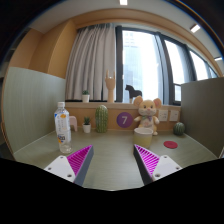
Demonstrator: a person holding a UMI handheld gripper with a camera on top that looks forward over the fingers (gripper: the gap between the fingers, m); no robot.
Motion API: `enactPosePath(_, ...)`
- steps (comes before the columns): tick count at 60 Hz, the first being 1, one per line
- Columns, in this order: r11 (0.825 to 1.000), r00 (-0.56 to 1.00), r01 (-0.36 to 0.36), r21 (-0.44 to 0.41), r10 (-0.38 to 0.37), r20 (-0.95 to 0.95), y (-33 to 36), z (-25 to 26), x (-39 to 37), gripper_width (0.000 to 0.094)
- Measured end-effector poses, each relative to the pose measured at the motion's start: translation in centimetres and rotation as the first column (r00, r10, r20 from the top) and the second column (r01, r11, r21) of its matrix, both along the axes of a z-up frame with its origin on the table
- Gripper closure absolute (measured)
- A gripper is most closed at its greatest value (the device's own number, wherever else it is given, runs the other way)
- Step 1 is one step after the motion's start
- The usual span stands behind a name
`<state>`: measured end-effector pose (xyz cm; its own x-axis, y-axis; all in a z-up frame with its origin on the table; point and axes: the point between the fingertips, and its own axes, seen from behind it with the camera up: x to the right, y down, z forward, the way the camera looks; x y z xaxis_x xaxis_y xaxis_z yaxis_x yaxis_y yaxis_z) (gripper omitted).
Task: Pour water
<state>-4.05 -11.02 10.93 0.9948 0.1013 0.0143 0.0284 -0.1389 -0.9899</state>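
Your one bottle (63, 126) stands upright near the worktop's (112, 150) left edge, ahead and left of your gripper (112, 160).

The bottle is clear with a white cap and a yellow label; you cannot tell how much liquid it holds. Your fingers are spread wide and hold nothing, and the bottle sits beyond the left pad (78, 158). Further back along the worktop's far edge are one green cactus figure (102, 119), one purple round sign (124, 119) and one plush mouse (147, 115). One small red disc (170, 145) lies toward the right edge.
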Motion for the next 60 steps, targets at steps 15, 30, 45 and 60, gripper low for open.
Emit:
enactPosePath(15,0.995,0.995,-0.102,-0.018,0.102,-0.008,0.2,-2.0,-11.6,0.0101)
enactPosePath(30,0.99,0.989,-0.139,0.01,0.14,-0.051,3.8,-0.5,-18.8,0.0109)
enactPosePath(45,0.99,0.989,-0.139,0.025,0.141,-0.055,9.8,0.5,-22.6,0.012)
enactPosePath(60,0.987,0.987,-0.158,0.018,0.159,-0.011,13.4,0.0,-24.5,0.0205)
